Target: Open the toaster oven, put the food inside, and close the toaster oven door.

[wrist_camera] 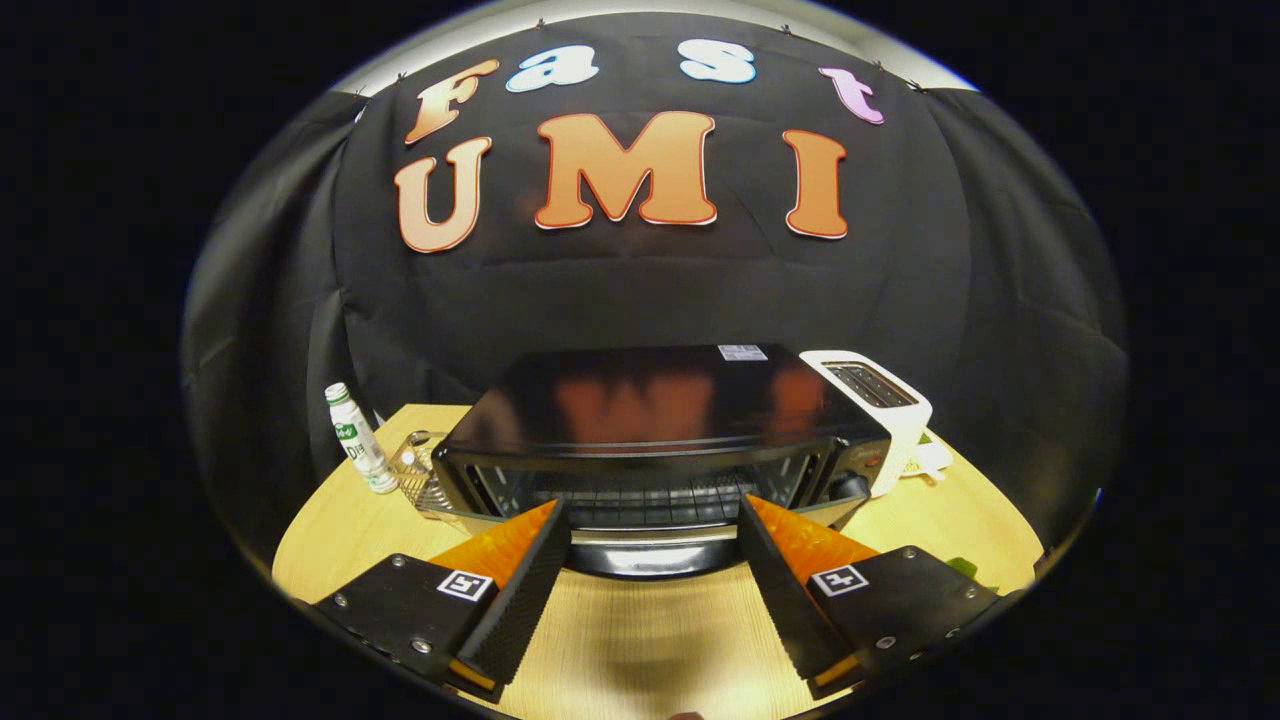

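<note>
A black toaster oven (pixel 650 400) stands on the wooden table (pixel 640 640), just beyond my fingers. Its door (pixel 650 555) is swung down toward me, with the glossy handle edge lying between the fingertips. Past the door the wire rack (pixel 640 500) shows inside the cavity, and I make out no food on it. My gripper (pixel 652 510) is open, its orange-and-black fingers spread wide to either side of the door's middle and holding nothing. A small green thing (pixel 965 568) peeks out behind the right finger's mount; I cannot tell what it is.
A white slot toaster (pixel 880 400) stands against the oven's right side. To the oven's left are a white bottle with a green cap (pixel 358 440) and a clear wire-like holder (pixel 415 475). Black cloth walls close in behind.
</note>
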Available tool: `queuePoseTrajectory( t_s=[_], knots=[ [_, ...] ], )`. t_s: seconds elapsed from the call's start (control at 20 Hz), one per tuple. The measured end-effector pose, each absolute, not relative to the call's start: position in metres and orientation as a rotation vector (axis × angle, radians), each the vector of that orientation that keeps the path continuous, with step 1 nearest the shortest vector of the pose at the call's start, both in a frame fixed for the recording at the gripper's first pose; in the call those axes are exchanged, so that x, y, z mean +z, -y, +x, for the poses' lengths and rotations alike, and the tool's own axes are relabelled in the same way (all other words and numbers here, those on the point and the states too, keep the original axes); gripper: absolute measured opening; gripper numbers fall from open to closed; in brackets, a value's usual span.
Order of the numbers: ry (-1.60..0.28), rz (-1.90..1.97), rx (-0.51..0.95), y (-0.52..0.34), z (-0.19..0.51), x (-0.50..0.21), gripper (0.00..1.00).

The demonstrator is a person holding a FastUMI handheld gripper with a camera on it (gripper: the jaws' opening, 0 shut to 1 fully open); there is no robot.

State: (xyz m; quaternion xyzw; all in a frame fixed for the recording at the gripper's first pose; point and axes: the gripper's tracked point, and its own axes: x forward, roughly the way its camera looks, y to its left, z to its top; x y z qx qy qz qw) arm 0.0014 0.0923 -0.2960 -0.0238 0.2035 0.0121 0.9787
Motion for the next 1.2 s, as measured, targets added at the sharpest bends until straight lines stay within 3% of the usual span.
queuePoseTrajectory(
  t_s=[0.45, 0.75, 1.2],
  knots=[
    [-0.497, -0.054, 0.050, -0.088, -0.061, -0.342, 1.00],
    [-0.453, -0.053, 0.055, -0.084, -0.077, -0.362, 1.00],
    [-0.621, -0.035, 0.041, -0.078, -0.105, -0.433, 0.99]
  ],
)
